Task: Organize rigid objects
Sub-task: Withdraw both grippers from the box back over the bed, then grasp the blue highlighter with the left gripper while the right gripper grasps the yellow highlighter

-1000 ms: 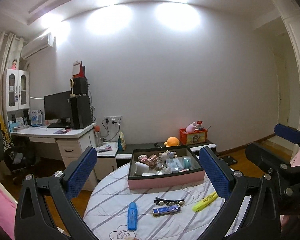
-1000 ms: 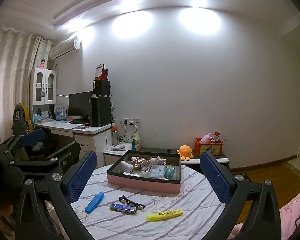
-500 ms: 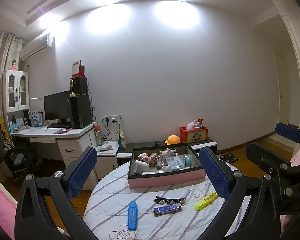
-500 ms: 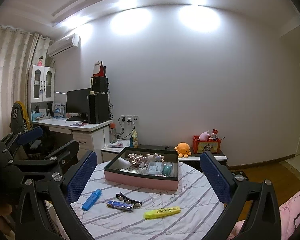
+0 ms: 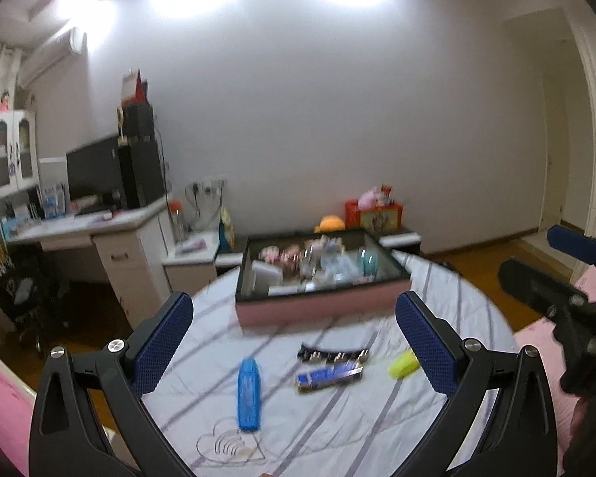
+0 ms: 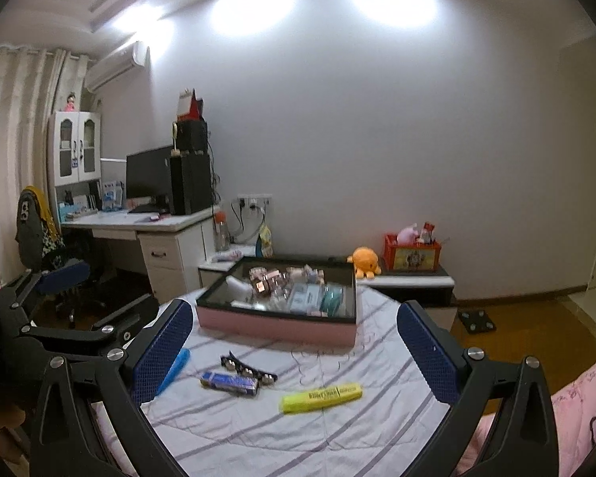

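On a round table with a striped white cloth [image 5: 337,429] [image 6: 258,429] stands a pink box with a dark rim [image 5: 318,310] [image 6: 278,326], full of small items. In front of it lie a blue highlighter [image 5: 249,394] [image 6: 175,369], a black hair clip [image 5: 333,353] [image 6: 248,367], a small blue pack [image 5: 329,375] [image 6: 229,383] and a yellow highlighter [image 5: 403,362] [image 6: 322,396]. My left gripper [image 5: 294,342] is open and empty, held above the table's near side. My right gripper [image 6: 294,346] is open and empty, also above the near side.
A white desk with a monitor and speakers [image 6: 151,218] stands at the left, with an office chair [image 6: 39,246]. A low cabinet [image 6: 409,278] behind the table carries an orange plush and a red box. Pink bedding [image 6: 576,397] lies at the right.
Both grippers have tilted down and come closer to the table, so the objects look larger and lower in view. The left wrist view is blurred by motion. Nothing on the table moved.
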